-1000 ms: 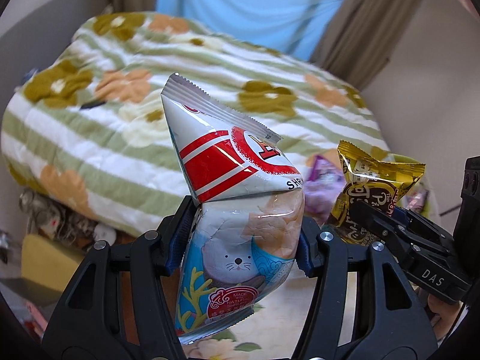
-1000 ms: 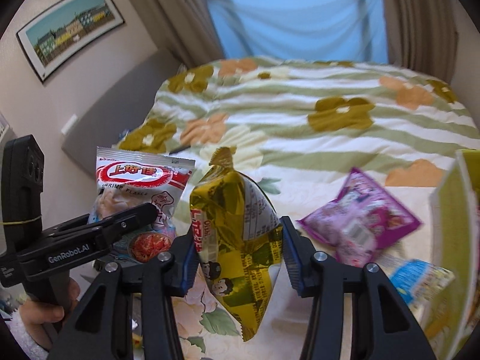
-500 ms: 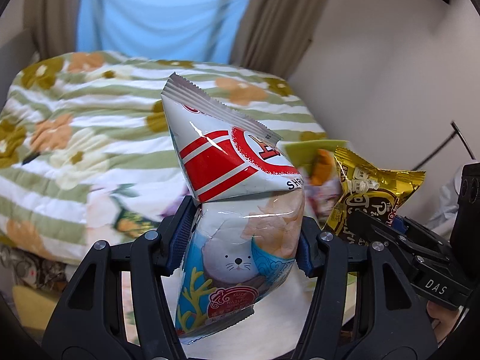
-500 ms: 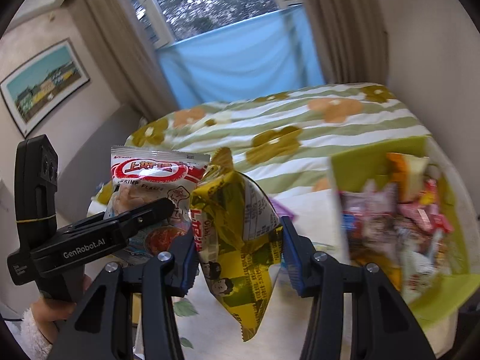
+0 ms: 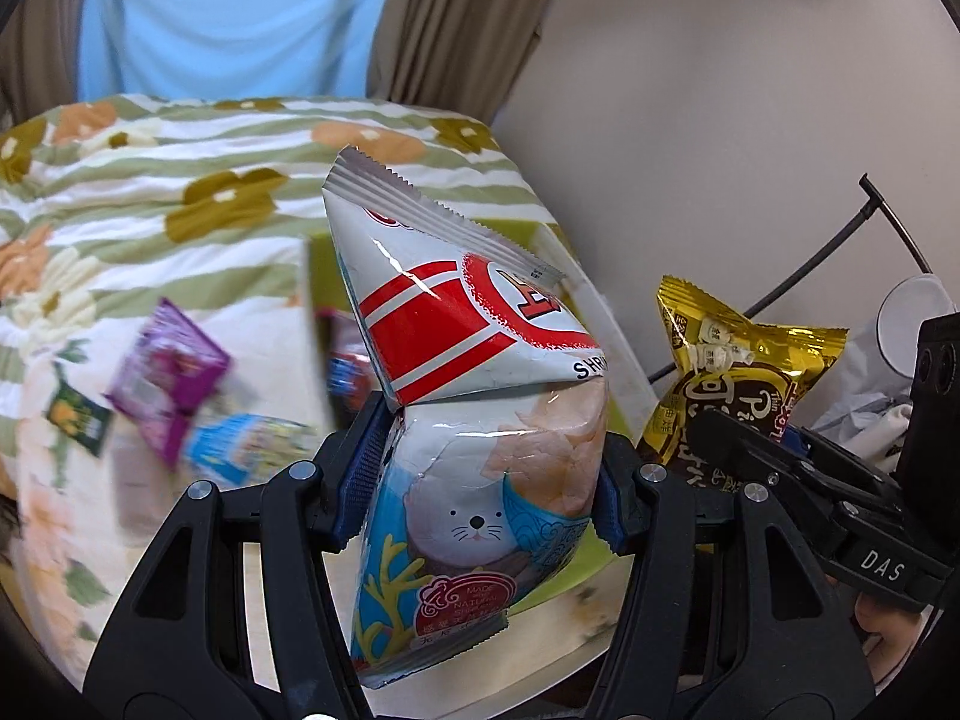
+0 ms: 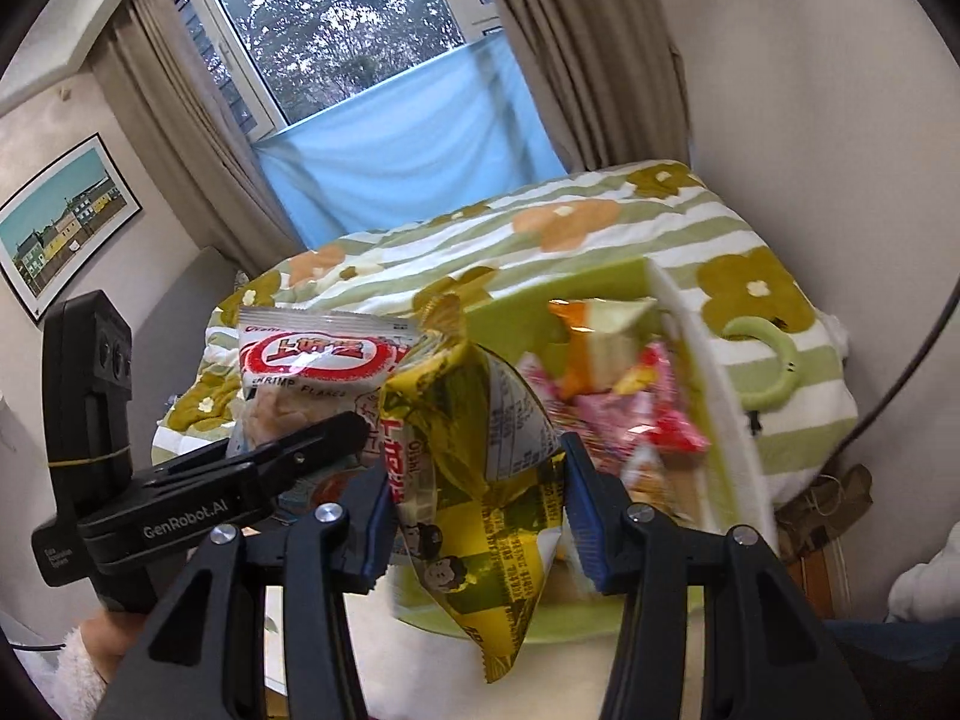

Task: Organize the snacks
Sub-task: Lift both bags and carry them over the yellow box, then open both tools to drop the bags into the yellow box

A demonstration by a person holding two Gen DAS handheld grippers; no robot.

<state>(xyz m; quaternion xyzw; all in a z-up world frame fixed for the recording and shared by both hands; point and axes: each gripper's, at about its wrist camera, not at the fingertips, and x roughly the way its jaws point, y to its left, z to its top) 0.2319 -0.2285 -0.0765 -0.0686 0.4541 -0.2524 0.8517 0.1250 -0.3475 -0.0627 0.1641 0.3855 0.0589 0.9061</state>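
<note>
Two claws each grip a snack bag above the bed. The left claw (image 5: 483, 480) is clenched on a white shrimp-flakes bag (image 5: 474, 384), its blue pads pressing the bag's waist so the red-striped top folds over above the fingers. The right claw (image 6: 477, 510) is clenched on a yellow bag (image 6: 480, 468), pinched at the middle with its lower end hanging below the pads. Both bags are held up in the air, side by side, the yellow one to the right of the white one. Behind them a green box (image 6: 576, 291) with a white side wall rests on the floral quilt (image 6: 600, 222), packed with mixed snacks (image 6: 636, 402). Left of the box, a purple packet (image 5: 168, 384), a blue packet (image 5: 246, 456) and a small dark packet (image 5: 78, 426) lie loose on the quilt, blurred.
</note>
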